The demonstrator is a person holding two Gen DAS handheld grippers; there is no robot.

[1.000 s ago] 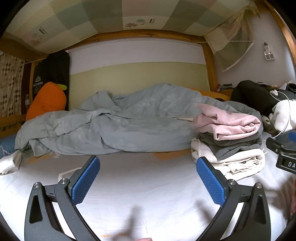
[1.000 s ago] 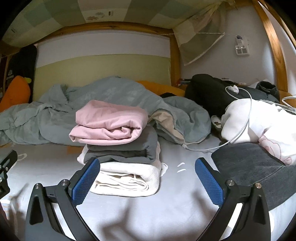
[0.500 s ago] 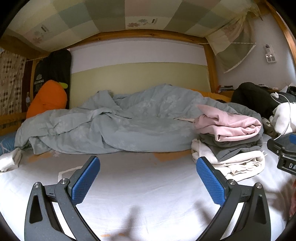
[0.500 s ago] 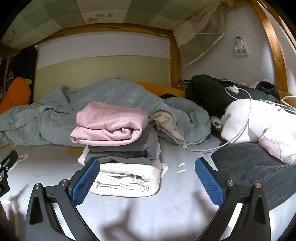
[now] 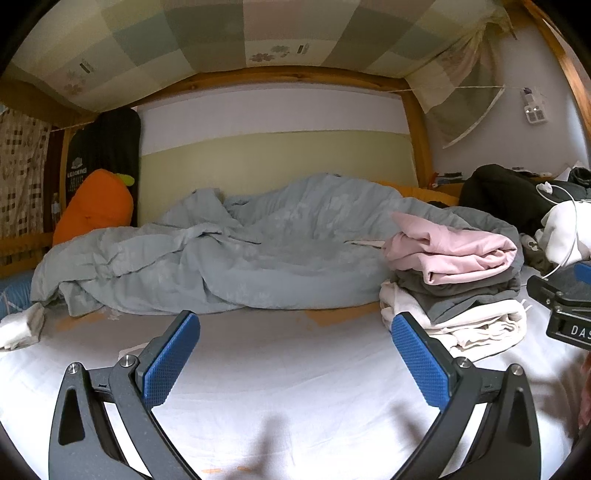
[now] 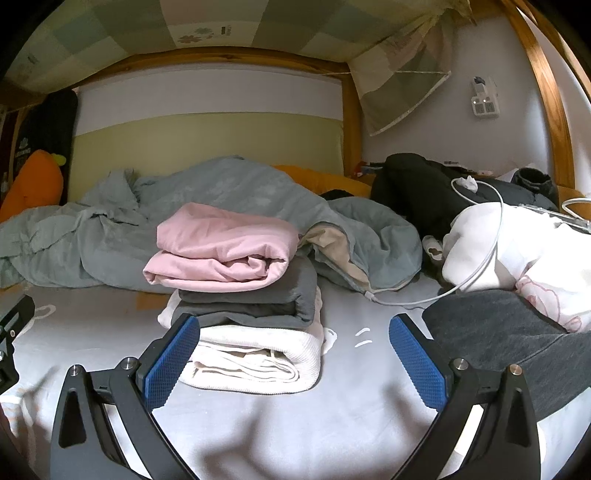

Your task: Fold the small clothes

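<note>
I am in a bedroom at home, on the bottom bed of a wooden bunk bed (image 5: 415, 122). A white sheet (image 5: 280, 369) covers the mattress, and a crumpled grey-blue blanket (image 5: 229, 258) lies at the back. A big orange carrot plush (image 5: 94, 210) leans in the corner. A checked cloth (image 5: 221, 33) hangs overhead. A pile of folded clothes (image 6: 240, 288) sits on the bed, and a white charging cable (image 6: 476, 269) runs across it, near a power strip (image 6: 484, 101) on the wall
</note>
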